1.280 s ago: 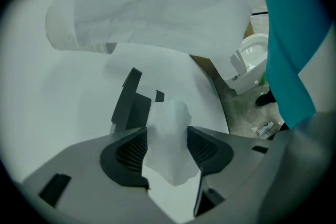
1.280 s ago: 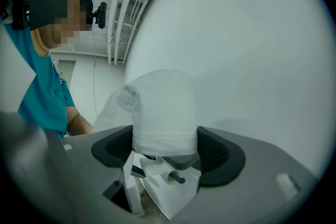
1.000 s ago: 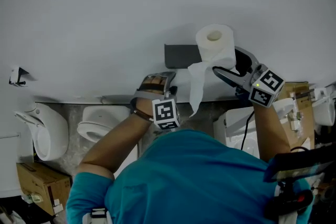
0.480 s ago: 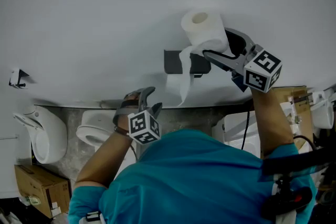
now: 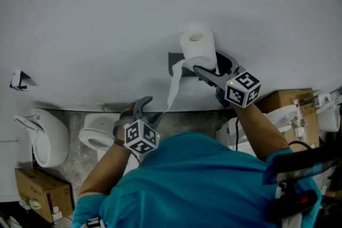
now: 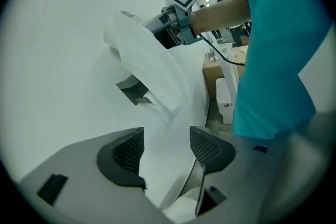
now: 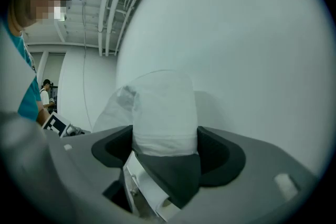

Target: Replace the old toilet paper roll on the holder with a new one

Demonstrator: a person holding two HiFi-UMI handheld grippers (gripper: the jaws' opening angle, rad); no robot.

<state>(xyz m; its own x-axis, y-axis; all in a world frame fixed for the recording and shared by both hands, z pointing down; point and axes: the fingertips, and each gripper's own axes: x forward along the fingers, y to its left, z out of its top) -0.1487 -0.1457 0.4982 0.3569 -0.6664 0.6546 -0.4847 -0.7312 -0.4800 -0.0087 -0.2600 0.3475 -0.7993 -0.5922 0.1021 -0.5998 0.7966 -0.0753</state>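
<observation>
A full white toilet paper roll (image 5: 196, 46) is up against the white wall, just above the dark holder (image 5: 176, 64), with a loose tail (image 5: 173, 88) hanging from it. My right gripper (image 5: 211, 65) is shut on the roll from the right. In the right gripper view the roll (image 7: 165, 110) fills the gap between the jaws, and a dark holder part (image 7: 176, 178) lies below it. My left gripper (image 5: 144, 105) hangs lower left, apart from the roll. Its jaws have just opened wider, and only wall shows between them (image 6: 165, 144). That view also shows the roll (image 6: 144, 57) and the holder (image 6: 134, 89).
Below the wall stand a white toilet (image 5: 99, 133) and a urinal (image 5: 45, 139). A cardboard box (image 5: 40, 189) sits at the lower left and another (image 5: 291, 99) at the right beside a white tank (image 5: 251, 120). A small hook (image 5: 18, 80) is on the wall at far left.
The right gripper has carried the roll left and then down, closer to the holder. The left gripper has drawn down and left, away from the paper tail, and rolled.
</observation>
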